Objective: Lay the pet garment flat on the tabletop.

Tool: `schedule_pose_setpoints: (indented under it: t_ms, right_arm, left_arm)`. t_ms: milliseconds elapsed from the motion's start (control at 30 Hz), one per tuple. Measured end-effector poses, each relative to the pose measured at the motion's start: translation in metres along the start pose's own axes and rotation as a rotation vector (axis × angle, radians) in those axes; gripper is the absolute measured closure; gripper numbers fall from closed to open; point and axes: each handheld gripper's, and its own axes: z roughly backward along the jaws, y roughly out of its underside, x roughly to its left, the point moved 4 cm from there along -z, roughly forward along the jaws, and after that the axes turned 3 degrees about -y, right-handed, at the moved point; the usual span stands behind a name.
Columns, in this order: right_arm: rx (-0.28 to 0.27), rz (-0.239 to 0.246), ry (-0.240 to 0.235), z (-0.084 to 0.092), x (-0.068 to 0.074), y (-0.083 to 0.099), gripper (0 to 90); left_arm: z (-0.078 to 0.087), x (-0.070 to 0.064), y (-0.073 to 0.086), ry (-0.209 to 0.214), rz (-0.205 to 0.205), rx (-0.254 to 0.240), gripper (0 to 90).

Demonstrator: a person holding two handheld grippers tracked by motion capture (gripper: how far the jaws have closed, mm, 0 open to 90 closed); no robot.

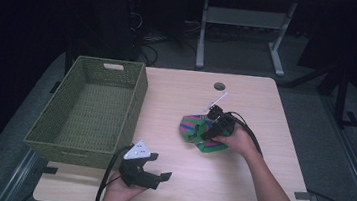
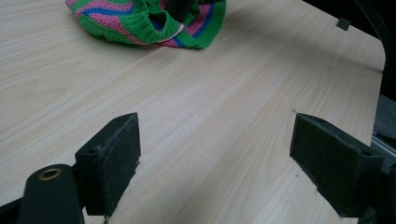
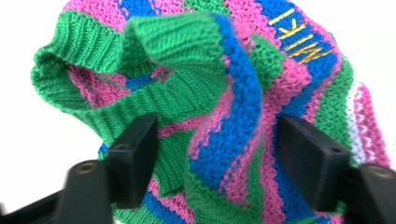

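Striped knit top (image 1: 197, 131): lay bunched on the big wooden table (image 1: 257, 189), right of the green basket (image 1: 81, 145). Looked soft, light and floppy, not breakable. Best pinched at a thick fold or the ribbed green edge. Right gripper (image 3: 215, 158): jaws apart around a fold, not squeezed yet. Left gripper (image 2: 215, 158): jaws wide apart over bare wood.

All views share the knit garment (image 1: 197, 129).
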Motion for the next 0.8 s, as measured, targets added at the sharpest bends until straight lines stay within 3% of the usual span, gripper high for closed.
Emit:
schedule_pose_setpoints:
  t_ms: [100, 467, 800]
  right_arm:
    - [0.020, -0.011, 0.022, 0.0026, -0.0015, -0.0030, 57.5]
    - [0.012, -0.069, 0.003, 0.0032, -0.0047, -0.0036, 76.7]
    - [-0.013, -0.071, 0.009, 0.0040, -0.0052, -0.0025, 80.5]
  left_arm:
    - [0.0008, -0.0006, -0.0003, -0.011, -0.015, 0.002, 15.9]
    - [-0.0006, -0.0038, -0.0001, -0.008, -0.031, 0.008, 15.9]
    - [-0.0006, -0.0016, 0.0003, -0.012, -0.024, 0.009, 16.0]
